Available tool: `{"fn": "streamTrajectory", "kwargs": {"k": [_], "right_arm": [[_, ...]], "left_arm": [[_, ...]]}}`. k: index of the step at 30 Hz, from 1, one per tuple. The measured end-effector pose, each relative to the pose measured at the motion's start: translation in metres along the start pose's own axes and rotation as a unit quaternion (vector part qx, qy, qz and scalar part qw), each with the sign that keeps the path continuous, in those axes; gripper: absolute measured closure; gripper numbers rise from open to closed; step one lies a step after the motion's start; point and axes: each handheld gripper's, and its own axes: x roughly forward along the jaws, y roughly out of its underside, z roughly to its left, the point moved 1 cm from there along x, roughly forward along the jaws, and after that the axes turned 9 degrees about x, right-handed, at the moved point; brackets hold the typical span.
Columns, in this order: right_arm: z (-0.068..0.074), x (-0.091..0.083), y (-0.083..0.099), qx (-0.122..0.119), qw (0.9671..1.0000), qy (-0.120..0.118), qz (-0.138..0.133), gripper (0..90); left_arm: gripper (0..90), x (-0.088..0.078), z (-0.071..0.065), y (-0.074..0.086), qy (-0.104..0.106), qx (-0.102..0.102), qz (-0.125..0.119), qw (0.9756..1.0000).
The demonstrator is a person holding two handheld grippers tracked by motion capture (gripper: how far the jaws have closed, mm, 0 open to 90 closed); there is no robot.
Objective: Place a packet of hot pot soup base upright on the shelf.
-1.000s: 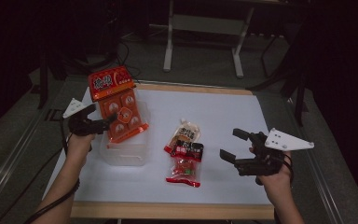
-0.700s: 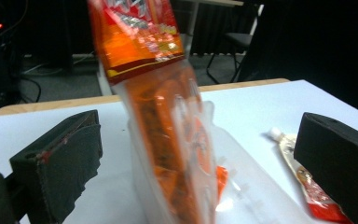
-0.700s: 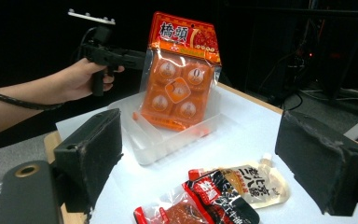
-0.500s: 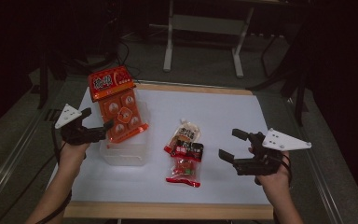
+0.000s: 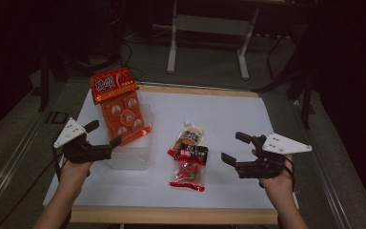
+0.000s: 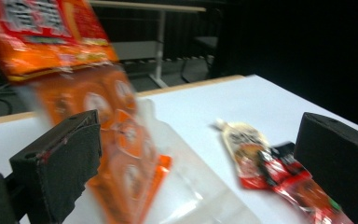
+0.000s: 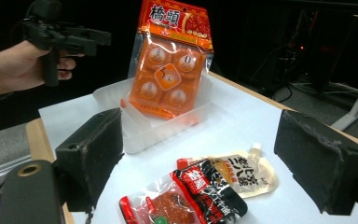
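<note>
An orange snack pack (image 5: 119,107) stands tilted in a clear plastic container (image 5: 128,157) at the table's left. My left gripper (image 5: 106,133) is open just left of the container, apart from the pack. In the left gripper view the pack (image 6: 98,116) rises close ahead between the open jaws. A beige spouted pouch (image 5: 189,136) and a red and black packet (image 5: 188,164) lie overlapping in the middle. My right gripper (image 5: 231,147) is open to their right with nothing in it. The right gripper view shows the pouch (image 7: 247,175), the packet (image 7: 205,191) and the pack (image 7: 170,70).
The white table top (image 5: 228,114) has a wooden rim. Beyond the far edge stand metal desk legs (image 5: 174,43) on a dark floor. Across the table, the right gripper view shows a hand holding the left gripper (image 7: 74,37).
My left gripper has drawn back from the orange pack toward the near left of the table. The pack still leans in the container. The right gripper has stayed put.
</note>
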Motion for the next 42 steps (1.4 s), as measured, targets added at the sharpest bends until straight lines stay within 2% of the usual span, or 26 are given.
{"fn": "streamTrajectory", "kwargs": {"k": [6, 7, 10, 13, 14, 16, 18, 19, 21, 24, 25, 26, 28, 31, 35, 39, 42], "right_arm": [[0.000, 0.002, 0.002, -0.006, 1.0000, 0.004, 0.006, 15.3], [0.000, 0.002, 0.002, -0.006, 1.0000, 0.004, 0.006, 15.3], [-0.003, 0.003, 0.003, -0.008, 0.9999, 0.003, 0.005, 19.0], [-0.004, 0.004, 0.004, -0.010, 0.9999, -0.002, 0.003, 19.0], [-0.006, 0.006, 0.005, -0.015, 0.9998, -0.006, 0.010, 20.4], [-0.007, 0.009, 0.006, -0.015, 0.9998, -0.007, 0.015, 19.1], [-0.009, 0.012, 0.008, -0.007, 0.9997, -0.006, 0.024, 17.6], [-0.010, 0.014, 0.010, -0.005, 0.9996, -0.006, 0.028, 16.0], [-0.011, 0.017, 0.013, 0.000, 0.9994, -0.002, 0.035, 14.8], [-0.016, 0.023, 0.017, 0.018, 0.9988, -0.004, 0.045, 14.1], [-0.016, 0.023, 0.017, 0.018, 0.9988, -0.004, 0.045, 14.1], [-0.020, 0.027, 0.020, 0.029, 0.9979, -0.007, 0.057, 13.2], [-0.023, 0.031, 0.023, 0.032, 0.9974, -0.002, 0.065, 11.2], [-0.027, 0.037, 0.028, 0.036, 0.9967, -0.011, 0.072, 10.0], [-0.035, 0.047, 0.036, 0.035, 0.9957, -0.005, 0.086, 10.2], [-0.044, 0.054, 0.044, 0.037, 0.9951, 0.001, 0.092, 13.9], [-0.048, 0.058, 0.047, 0.036, 0.9945, 0.004, 0.099, 14.7]], "left_arm": [[1.4, 0.000, -0.025, -0.004, 0.040, 0.027, -0.009, 0.9988], [1.4, 0.000, -0.025, -0.004, 0.040, 0.027, -0.009, 0.9988], [1.4, 0.002, -0.038, -0.006, 0.069, 0.028, -0.016, 0.9971], [1.4, 0.002, -0.041, -0.006, 0.074, 0.032, -0.016, 0.9966], [1.4, 0.004, -0.051, -0.005, 0.091, 0.041, -0.018, 0.9949], [1.4, 0.005, -0.057, -0.004, 0.102, 0.041, -0.021, 0.9937], [1.4, 0.006, -0.060, -0.003, 0.108, 0.043, -0.023, 0.9929], [1.4, 0.008, -0.066, -0.001, 0.119, 0.051, -0.025, 0.9913], [1.4, 0.008, -0.072, 0.001, 0.126, 0.060, -0.024, 0.9898], [1.4, 0.008, -0.079, 0.004, 0.141, 0.070, -0.029, 0.9871], [1.4, 0.008, -0.079, 0.004, 0.141, 0.070, -0.029, 0.9871], [1.4, 0.008, -0.083, 0.006, 0.148, 0.075, -0.022, 0.9859], [1.4, 0.007, -0.087, 0.009, 0.158, 0.077, -0.029, 0.9840], [1.4, 0.008, -0.091, 0.012, 0.162, 0.083, -0.024, 0.9831], [1.4, 0.009, -0.095, 0.019, 0.170, 0.085, -0.016, 0.9816], [1.4, 0.010, -0.100, 0.026, 0.171, 0.103, -0.007, 0.9798], [1.4, 0.011, -0.103, 0.029, 0.175, 0.104, -0.005, 0.9791]]}}
